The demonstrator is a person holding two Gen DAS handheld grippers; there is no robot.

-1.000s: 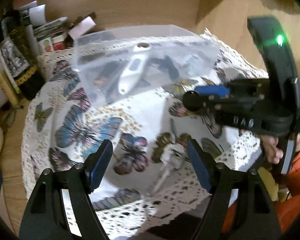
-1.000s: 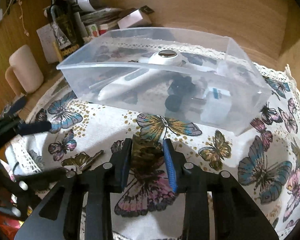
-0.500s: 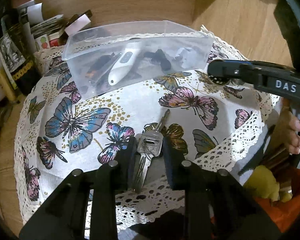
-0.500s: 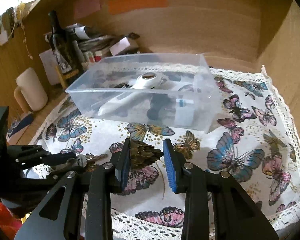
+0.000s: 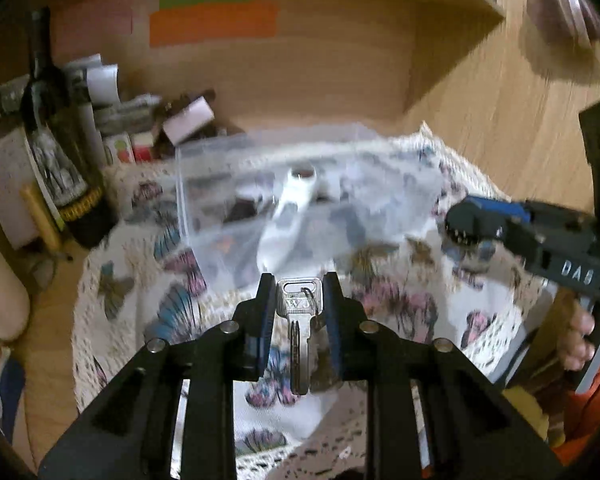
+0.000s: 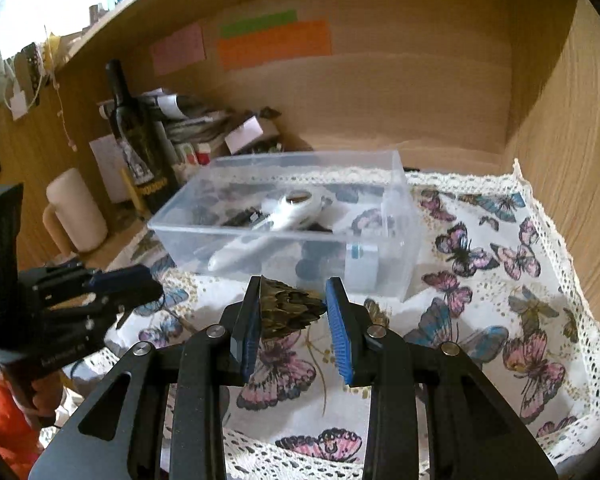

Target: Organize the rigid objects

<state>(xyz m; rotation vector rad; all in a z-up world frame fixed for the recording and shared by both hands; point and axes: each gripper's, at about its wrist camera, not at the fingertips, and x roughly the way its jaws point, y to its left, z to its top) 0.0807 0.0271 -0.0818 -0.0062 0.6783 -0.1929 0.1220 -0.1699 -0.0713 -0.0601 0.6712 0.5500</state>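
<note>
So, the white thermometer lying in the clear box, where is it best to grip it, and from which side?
Grip the white thermometer across its slim shaft, below the round head, coming down through the open top of the clear box. It lies flat, and the walls block the sides.

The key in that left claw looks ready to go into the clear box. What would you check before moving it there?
1. Left gripper shut on the key: ok, both pads touch its head.
2. Key off the cloth: ok, it hangs free.
3. Box open on top: ok, no lid.
4. Room inside: ok, a white thermometer and small items leave gaps.
5. Right gripper out of the way: cannot tell; it holds a pinecone just before the box.
</note>
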